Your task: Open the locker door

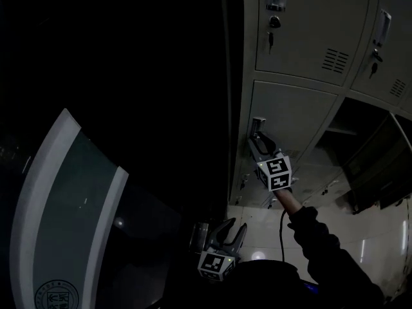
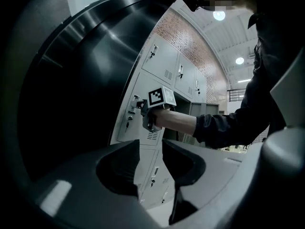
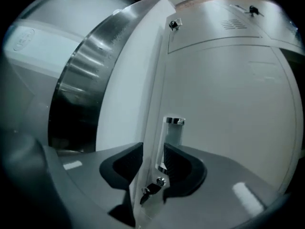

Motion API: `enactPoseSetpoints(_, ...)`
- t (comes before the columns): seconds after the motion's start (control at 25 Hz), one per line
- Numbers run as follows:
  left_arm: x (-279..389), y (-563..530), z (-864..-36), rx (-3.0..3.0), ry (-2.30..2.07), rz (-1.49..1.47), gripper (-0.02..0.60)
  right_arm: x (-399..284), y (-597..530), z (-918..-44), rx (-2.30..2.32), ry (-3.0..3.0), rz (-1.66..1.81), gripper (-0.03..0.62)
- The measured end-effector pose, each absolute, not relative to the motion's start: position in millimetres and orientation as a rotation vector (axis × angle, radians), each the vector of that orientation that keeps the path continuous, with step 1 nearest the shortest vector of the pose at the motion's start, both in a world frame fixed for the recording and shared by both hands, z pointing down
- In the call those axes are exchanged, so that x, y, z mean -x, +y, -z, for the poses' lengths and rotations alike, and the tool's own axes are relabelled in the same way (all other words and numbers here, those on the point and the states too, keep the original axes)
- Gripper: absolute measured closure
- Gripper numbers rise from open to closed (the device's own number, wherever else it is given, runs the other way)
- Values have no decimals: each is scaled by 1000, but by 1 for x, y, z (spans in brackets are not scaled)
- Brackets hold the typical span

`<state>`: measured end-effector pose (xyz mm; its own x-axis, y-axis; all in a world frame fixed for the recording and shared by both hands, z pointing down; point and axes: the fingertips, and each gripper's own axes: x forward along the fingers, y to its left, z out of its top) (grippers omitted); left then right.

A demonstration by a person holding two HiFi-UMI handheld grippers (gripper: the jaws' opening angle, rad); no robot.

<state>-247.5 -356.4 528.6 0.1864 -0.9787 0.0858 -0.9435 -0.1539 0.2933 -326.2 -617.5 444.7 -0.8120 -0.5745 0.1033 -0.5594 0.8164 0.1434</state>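
Dim room, glossy tiled floor (image 1: 380, 237), bank of grey metal lockers (image 1: 309, 24) at upper right. Some compartments further right stand open and dark.

Head view: the locker door (image 1: 290, 108) is mid row, leftmost column, and looks shut. The right gripper (image 1: 257, 141) is up at its handle (image 1: 258, 124) on the door's left edge. The left gripper (image 1: 233, 230) hangs low, well apart from the lockers.

Left gripper view: tongs apart, nothing btw them. Only the lockers and the other arm show beyond.

Right gripper view: tongs apart, straddling the door's left edge. The chrome handle's lower end sits btw them, close by the right-hand tong, w/ no clear squeeze on it. A key lock (image 3: 153, 187) w/ key sits just below.

Handling, my read: thin sheet-steel door, so light and stiff, hinged prob. on the right side. The latch may resist at first. The handle is polished, small and slick, so take it across its flat sides mid-length and clamp firm. Pull outward along the swing arc, not straight back. Can't tell if it's locked; the key may need a turn if the door won't give.
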Motion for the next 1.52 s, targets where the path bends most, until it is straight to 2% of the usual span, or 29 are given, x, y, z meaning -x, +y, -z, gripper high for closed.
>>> enactPoseSetpoints(0.28, 269, -368, -535, -2193, -1805, 182, 436, 351, -636, -461, -941, -2800, 177, 438)
enactPoseSetpoints(0.52, 283, -385, -513, -2244, -1804, 237, 451, 331, -594, -460, -853, -2872, 144, 448)
enactPoseSetpoints(0.68, 278, -393, -513, -2295, -1773, 265, 471, 281, -538, -457, -822, -2939, 160, 488)
enactPoseSetpoints(0.96, 225, -384, -534, -2317, -1588, 224, 474, 147, -481, -449, -968, -2961, 60, 470)
enactPoseSetpoints(1.04, 212, -382, -536, -2316, -1565, 230, 474, 130, -480, -447, -995, -2934, 66, 468)
enactPoseSetpoints(1.16, 195, -377, -533, -2336, -1542, 230, 509, 125, -478, -445, -1033, -2897, 151, 470)
enactPoseSetpoints(1.28, 176, -365, -536, -2376, -1539, 222, 509, 116, -458, -453, -1090, -2892, 132, 485)
enactPoseSetpoints(1.44, 142, -331, -543, -2340, -1570, 184, 510, 84, -381, -503, -1033, -2864, -44, 485)
enactPoseSetpoints(1.52, 114, -306, -551, -2332, -1570, 164, 519, 55, -334, -528, -1009, -2827, -105, 506)
